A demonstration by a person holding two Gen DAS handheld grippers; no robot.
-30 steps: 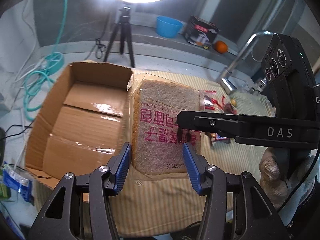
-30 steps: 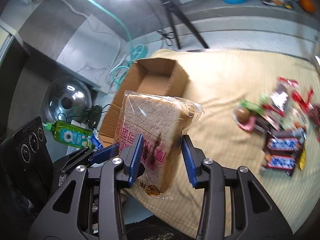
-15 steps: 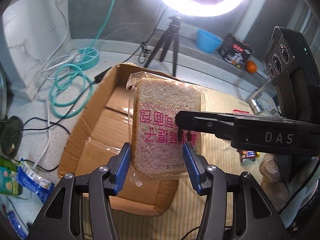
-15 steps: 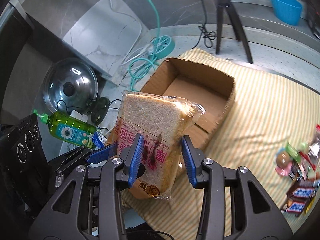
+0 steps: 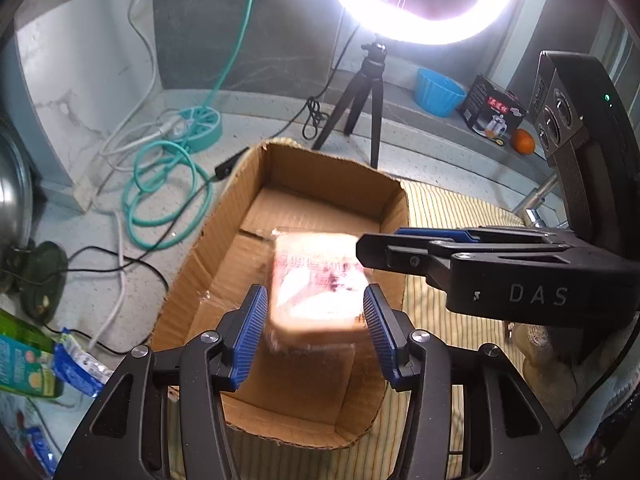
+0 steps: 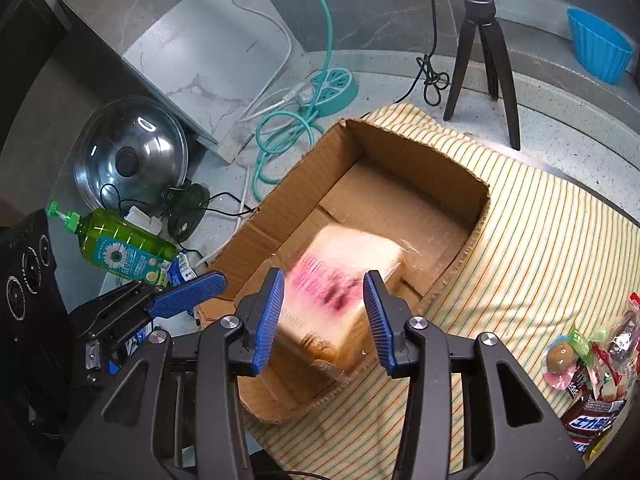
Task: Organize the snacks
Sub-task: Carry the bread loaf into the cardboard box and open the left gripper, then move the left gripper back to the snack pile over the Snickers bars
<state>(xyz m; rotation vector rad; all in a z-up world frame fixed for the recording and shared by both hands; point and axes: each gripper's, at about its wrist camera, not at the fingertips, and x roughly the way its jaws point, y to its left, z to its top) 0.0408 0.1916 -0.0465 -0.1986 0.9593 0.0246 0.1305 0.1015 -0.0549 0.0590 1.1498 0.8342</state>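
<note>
Clear plastic wraps the sliced brown bread loaf with pink print, which shows blurred in both views, tilted, inside the open brown cardboard box toward its near end. Whether it rests on the box floor cannot be told through the blur.

Blue pads of the left gripper stand spread on either side of the loaf with a gap at each pad, gripping nothing. In the right wrist view the right gripper is likewise wide apart around the loaf, not touching it. Seen from the left wrist view, the right gripper's fingers reach in over the box's right wall.

All 4 box walls stand upright with ragged top edges; bare cardboard floor lies beyond the loaf. Beneath the box is a yellow striped cloth, and a heap of wrapped snacks sits at the cloth's right edge, well apart from the box. A black tripod stands behind.
</note>
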